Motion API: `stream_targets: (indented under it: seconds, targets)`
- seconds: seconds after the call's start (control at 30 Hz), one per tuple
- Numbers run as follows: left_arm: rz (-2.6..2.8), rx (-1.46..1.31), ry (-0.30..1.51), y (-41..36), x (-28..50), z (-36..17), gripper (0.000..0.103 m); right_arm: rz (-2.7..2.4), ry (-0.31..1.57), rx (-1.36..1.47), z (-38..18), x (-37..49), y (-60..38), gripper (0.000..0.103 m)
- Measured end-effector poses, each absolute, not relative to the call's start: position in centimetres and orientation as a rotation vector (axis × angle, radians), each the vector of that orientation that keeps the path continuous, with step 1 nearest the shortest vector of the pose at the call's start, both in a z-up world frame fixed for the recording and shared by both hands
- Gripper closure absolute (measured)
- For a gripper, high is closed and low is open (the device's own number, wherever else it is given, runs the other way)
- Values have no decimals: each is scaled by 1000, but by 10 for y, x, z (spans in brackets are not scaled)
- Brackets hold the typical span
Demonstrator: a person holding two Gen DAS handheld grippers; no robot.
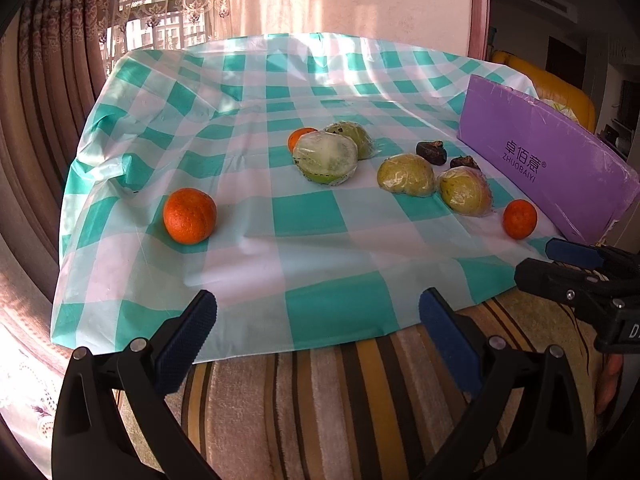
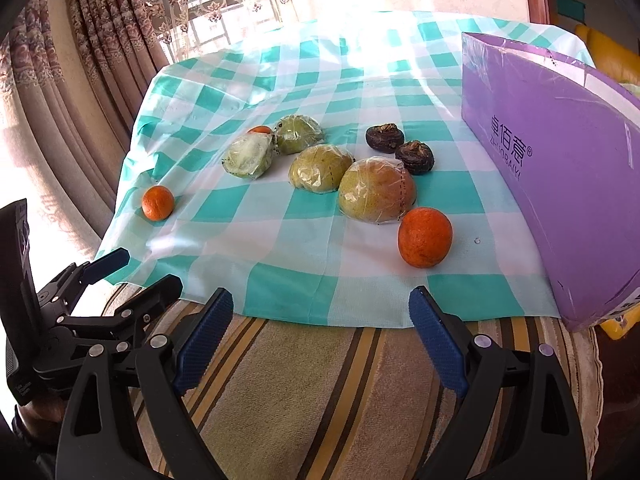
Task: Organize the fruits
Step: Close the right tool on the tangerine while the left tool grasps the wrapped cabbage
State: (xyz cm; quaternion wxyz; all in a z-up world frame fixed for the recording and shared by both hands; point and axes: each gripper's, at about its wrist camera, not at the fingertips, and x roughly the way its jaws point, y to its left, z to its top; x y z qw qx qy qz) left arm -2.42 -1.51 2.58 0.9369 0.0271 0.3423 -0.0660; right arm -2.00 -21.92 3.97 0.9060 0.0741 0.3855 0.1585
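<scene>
Three oranges lie on the teal-and-white checked cloth (image 1: 304,216): one at the left (image 1: 190,216) (image 2: 158,203), one by the box (image 1: 519,219) (image 2: 425,237), and one behind the wrapped fruit (image 1: 300,138). Several green fruits in plastic wrap (image 1: 326,158) (image 2: 376,192) cluster mid-cloth. Two dark wrinkled fruits (image 1: 431,152) (image 2: 416,156) sit behind them. My left gripper (image 1: 318,306) (image 2: 152,268) is open and holds nothing, at the cloth's near edge. My right gripper (image 2: 320,302) (image 1: 534,260) is likewise open, with nothing between its fingers, just short of the near orange.
A purple box (image 1: 548,160) (image 2: 560,160) with printed lettering stands on edge along the cloth's right side. A striped plush cover (image 2: 320,380) lies under both grippers. Curtains (image 1: 48,120) hang at the left, and something yellow (image 1: 560,88) sits behind the box.
</scene>
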Motion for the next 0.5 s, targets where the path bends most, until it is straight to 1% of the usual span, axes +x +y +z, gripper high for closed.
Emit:
stream_targets:
  seconds: [0.1,0.2,0.33,0.4,0.5]
  targets:
    - [-131,37,655,-14,-27,34,2,274,754,204,42,-21,-237,16]
    - [-134,0,654,-8,-21,38,2,222,751,241,42,-17,-249,16]
    - [-148,-29,678,-3,-6,38,2,168,793,180,39,-5,-243,16]
    - [-156,-24,670,-4,0,41,4,152,816,135,36,0,-239,16]
    - [-168,-18,657,-6,13,47,5,141,808,89,37,5,-233,16]
